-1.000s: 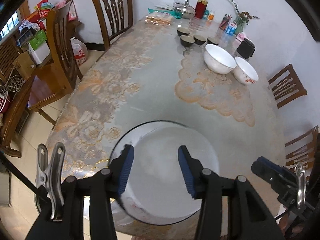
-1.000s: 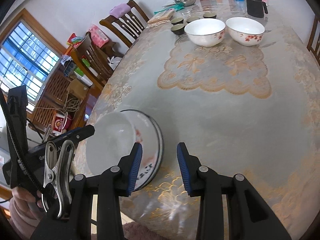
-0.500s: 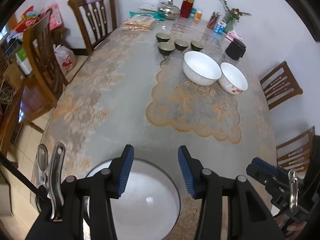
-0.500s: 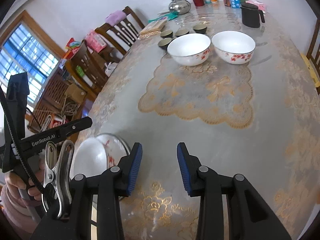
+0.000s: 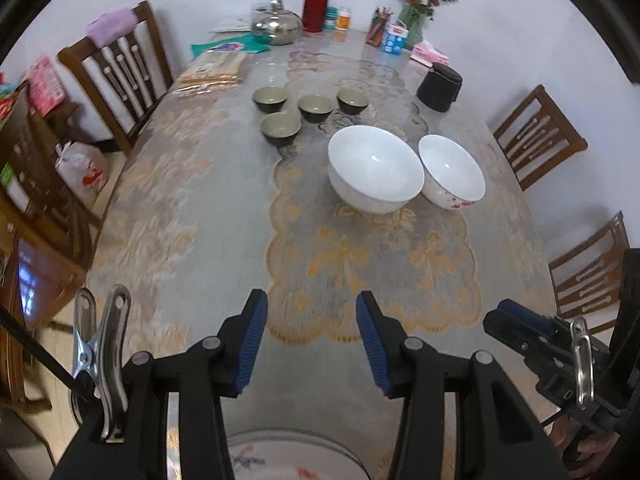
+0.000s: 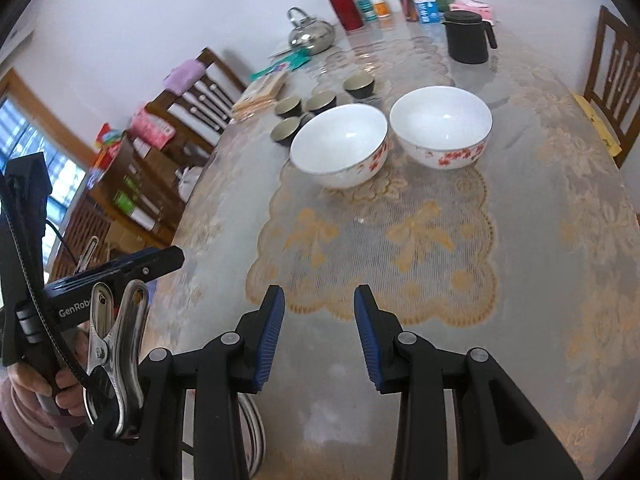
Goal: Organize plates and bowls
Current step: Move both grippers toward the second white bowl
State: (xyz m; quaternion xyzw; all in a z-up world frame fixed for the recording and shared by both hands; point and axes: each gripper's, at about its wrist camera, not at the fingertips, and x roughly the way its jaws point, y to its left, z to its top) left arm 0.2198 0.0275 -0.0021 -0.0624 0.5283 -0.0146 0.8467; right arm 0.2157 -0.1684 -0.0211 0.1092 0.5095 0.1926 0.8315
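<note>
Our left gripper [image 5: 312, 340] and right gripper [image 6: 319, 334] both hang with jaws spread and empty. The two white bowls [image 6: 339, 145] sit side by side well ahead. The right gripper looks nearer the flowered bowl [image 6: 441, 126], we judge.

Only thing I can actually read is "GenRobo" in white on the left gripper [image 6: 120, 276]; the rest gets cut off.
</note>
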